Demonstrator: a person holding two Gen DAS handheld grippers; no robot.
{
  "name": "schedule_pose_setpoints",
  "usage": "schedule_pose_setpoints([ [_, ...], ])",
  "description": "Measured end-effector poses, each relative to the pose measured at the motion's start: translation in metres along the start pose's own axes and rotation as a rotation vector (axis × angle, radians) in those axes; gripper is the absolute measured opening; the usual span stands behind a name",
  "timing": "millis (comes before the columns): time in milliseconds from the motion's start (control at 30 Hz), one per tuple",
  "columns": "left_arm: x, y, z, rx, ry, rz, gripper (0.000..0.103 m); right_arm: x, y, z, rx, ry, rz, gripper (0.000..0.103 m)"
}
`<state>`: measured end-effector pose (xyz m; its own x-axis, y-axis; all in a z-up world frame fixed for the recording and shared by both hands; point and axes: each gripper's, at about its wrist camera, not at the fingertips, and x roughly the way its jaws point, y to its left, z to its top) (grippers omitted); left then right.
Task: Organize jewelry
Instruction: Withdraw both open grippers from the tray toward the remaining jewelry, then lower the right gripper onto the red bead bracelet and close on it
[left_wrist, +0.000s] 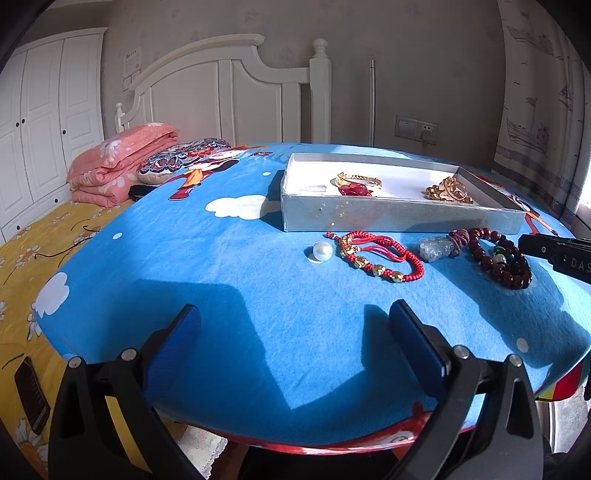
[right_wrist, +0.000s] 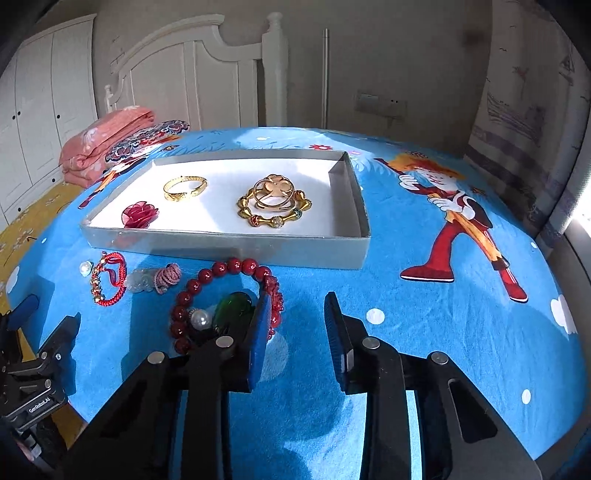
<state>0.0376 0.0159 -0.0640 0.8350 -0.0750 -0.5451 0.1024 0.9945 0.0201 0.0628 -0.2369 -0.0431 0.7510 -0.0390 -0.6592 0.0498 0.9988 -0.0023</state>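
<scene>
A dark red bead bracelet (right_wrist: 221, 267) lies on the blue cloth in front of a shallow silver box (right_wrist: 229, 245), ringing a green stone (right_wrist: 232, 310) and a small pearl (right_wrist: 200, 317). My right gripper (right_wrist: 295, 306) hangs low over the bracelet's right edge. Its left finger rests against the beads, the right finger stands apart over bare cloth, and the pads press on nothing. The box holds a gold bangle (right_wrist: 184, 187), a red rose (right_wrist: 139, 215) and gold ring pieces (right_wrist: 275, 201). My left gripper (left_wrist: 295, 321) is open over bare cloth, with nothing between its fingers.
Left of the beads lie a jade pendant (left_wrist: 437, 249), a red cord bracelet (left_wrist: 380, 256) and a loose pearl (left_wrist: 322, 251). The cloth-covered table stands beside a bed with a yellow sheet, folded pink bedding (left_wrist: 122, 162) and a phone (left_wrist: 31, 395). A curtain hangs at the right.
</scene>
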Motion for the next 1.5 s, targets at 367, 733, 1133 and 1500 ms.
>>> schedule_pose_setpoints([
  [367,0.000,0.002,-0.001,0.002,-0.009,-0.005,0.099,0.018,0.013,0.017,-0.068,0.082,-0.012,0.023],
  [733,0.002,-0.006,0.010,0.035,0.032,-0.012,0.098,0.013,0.013,0.008,-0.059,-0.001,0.032,0.012],
  [1133,0.021,-0.037,0.042,0.022,0.077,-0.066,0.092,-0.037,-0.011,0.002,0.050,-0.110,0.173,0.012],
  [1500,0.037,-0.076,0.055,0.082,0.097,-0.099,0.080,-0.033,-0.024,-0.012,0.079,-0.091,0.219,0.012],
])
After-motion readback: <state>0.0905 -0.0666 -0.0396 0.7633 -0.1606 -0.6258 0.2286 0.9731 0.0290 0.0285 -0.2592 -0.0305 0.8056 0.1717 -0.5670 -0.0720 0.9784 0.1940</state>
